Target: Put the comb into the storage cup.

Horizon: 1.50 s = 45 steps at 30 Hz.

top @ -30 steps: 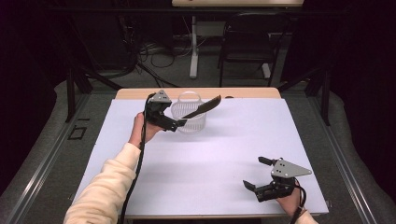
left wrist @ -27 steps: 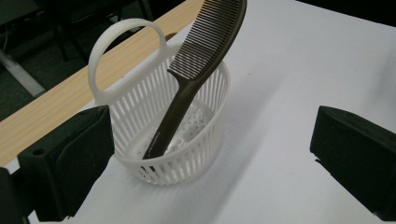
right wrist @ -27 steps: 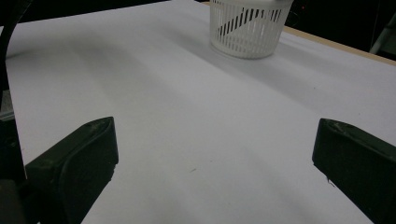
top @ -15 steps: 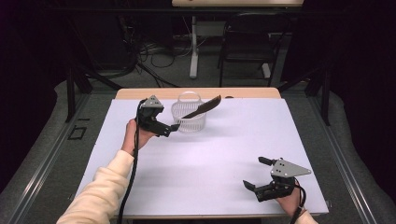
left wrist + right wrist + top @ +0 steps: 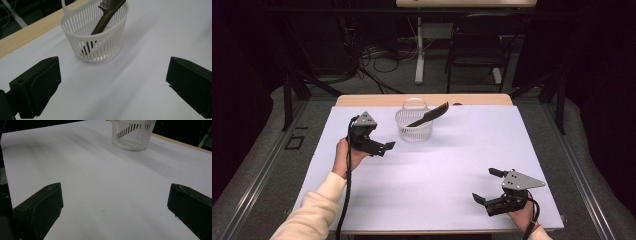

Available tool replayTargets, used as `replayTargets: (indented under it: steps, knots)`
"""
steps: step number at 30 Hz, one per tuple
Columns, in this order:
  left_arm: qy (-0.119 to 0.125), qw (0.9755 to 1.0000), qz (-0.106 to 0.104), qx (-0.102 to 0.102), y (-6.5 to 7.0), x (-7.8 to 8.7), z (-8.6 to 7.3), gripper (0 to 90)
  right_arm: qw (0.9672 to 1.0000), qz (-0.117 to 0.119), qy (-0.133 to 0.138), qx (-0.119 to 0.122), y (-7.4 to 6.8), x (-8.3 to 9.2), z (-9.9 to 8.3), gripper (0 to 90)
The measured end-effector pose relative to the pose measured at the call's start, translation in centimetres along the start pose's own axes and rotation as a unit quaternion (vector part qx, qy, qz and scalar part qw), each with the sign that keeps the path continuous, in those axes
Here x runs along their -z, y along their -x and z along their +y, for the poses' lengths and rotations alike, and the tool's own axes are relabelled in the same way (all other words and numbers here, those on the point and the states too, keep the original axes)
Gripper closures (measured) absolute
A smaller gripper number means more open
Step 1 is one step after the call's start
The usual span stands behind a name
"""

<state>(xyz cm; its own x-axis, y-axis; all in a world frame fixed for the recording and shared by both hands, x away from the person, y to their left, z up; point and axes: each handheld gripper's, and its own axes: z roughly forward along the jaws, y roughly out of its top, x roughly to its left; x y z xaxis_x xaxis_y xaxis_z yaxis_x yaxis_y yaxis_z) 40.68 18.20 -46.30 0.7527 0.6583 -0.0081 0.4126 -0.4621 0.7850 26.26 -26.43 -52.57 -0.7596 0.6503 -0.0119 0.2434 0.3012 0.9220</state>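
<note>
Comb leans in the white slatted basket near the far edge of the white table, its lower end down inside the basket and its toothed end sticking out over the rim, up and to the right in the high view. The left gripper hangs just short of the basket on its near left side, touching neither basket nor comb; its jaws stand wide apart with nothing between them. The left gripper view looks straight between those spread jaws at the basket ahead, and brings out what the high view cannot: the fine teeth of the comb at the rim, the dark shaft showing through the slats, and the looped handle at the basket's far rim. The right gripper sits low at the near right corner, well apart from the basket, jaws also wide and empty. From between its fingers the right gripper view sees the basket far ahead across bare table, the comb reduced to dark slanted stripes behind the slats.
</note>
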Motion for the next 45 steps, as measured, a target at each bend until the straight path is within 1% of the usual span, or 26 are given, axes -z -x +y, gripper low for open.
replayTargets:
  steps: [5,12,17,22,27,28,29,33,38,45]
  knots:
    - [-0.007,0.9999,-0.002,0.010,0.1,0.5,-1.1,0.0,1.0000,0.002,-0.001,-0.001,0.0,0.0,0.0,0.0]
    - [-0.006,0.9998,0.003,0.016,0.5,1.2,-2.7,0.0,1.0000,0.001,-0.001,-0.001,0.0,-0.1,0.0,0.0]
    - [-0.007,0.9997,0.004,0.023,1.0,1.6,-3.7,0.0,1.0000,0.000,0.003,0.001,0.0,0.1,0.0,0.0]
    - [-0.008,0.9996,0.005,0.026,1.5,1.8,-4.6,0.0,1.0000,0.000,0.000,-0.001,0.0,0.0,0.0,0.0]
    - [-0.007,0.9995,0.005,0.030,2.0,2.1,-5.3,0.0,1.0000,0.000,-0.001,-0.002,0.0,0.0,0.0,0.0]
    - [-0.008,0.9996,0.008,0.028,2.1,2.2,-5.4,0.0,1.0000,0.000,-0.001,-0.001,0.0,0.0,0.0,0.0]
    - [-0.006,0.9995,0.008,0.031,2.2,2.3,-5.5,0.0,1.0000,0.000,-0.001,-0.001,0.0,0.0,0.0,0.0]
    - [-0.006,0.9994,0.011,0.032,2.4,2.5,-6.1,0.0,1.0000,0.000,-0.001,-0.001,0.0,0.0,0.0,0.0]
    - [-0.005,0.9993,0.013,0.036,2.5,2.9,-6.7,0.0,1.0000,-0.002,-0.002,-0.002,0.0,0.0,0.0,0.0]
    - [0.002,0.9990,0.022,0.038,2.9,3.7,-7.5,0.0,1.0000,-0.002,-0.002,0.001,0.1,0.0,0.0,0.0]
